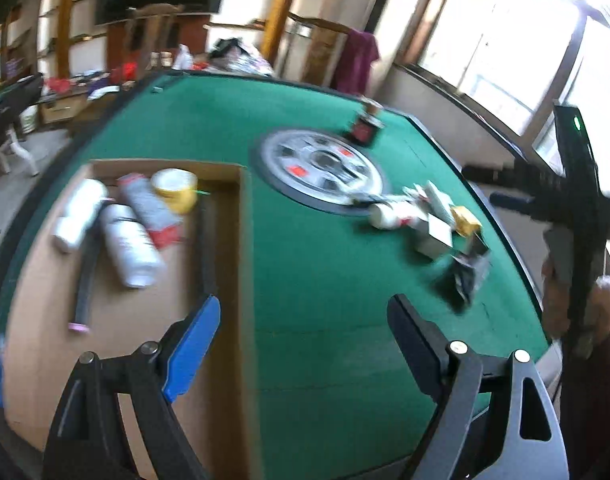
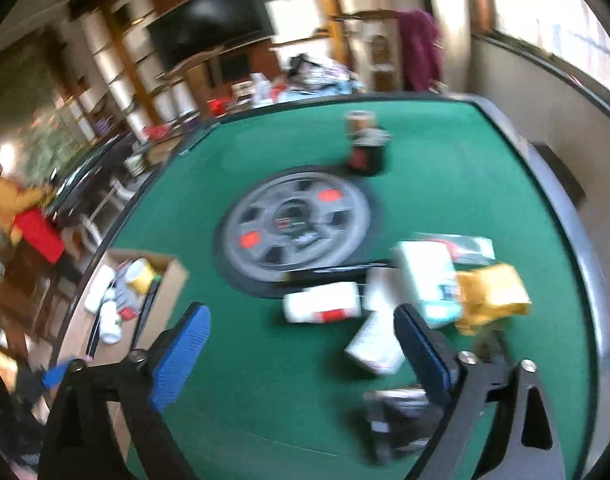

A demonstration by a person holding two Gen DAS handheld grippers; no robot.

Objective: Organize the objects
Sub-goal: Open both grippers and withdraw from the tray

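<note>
Blue-padded left gripper (image 1: 305, 316) and right gripper (image 2: 301, 328) — both spread wide, empty — above green table (image 1: 305, 240).

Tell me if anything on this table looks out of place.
Yes. While bottles lie sorted in the cardboard box, a loose heap of packets and cartons sprawls on the green table, one white bottle tipped on its side.

At left in the left wrist view, an open cardboard box (image 1: 233, 240) holds three white spray cans (image 1: 131, 246) lying flat and a yellow tub (image 1: 176, 190). At right, on the green table, lies a loose pile of white boxes (image 1: 429, 216) and a yellow packet (image 1: 467, 222).
</note>
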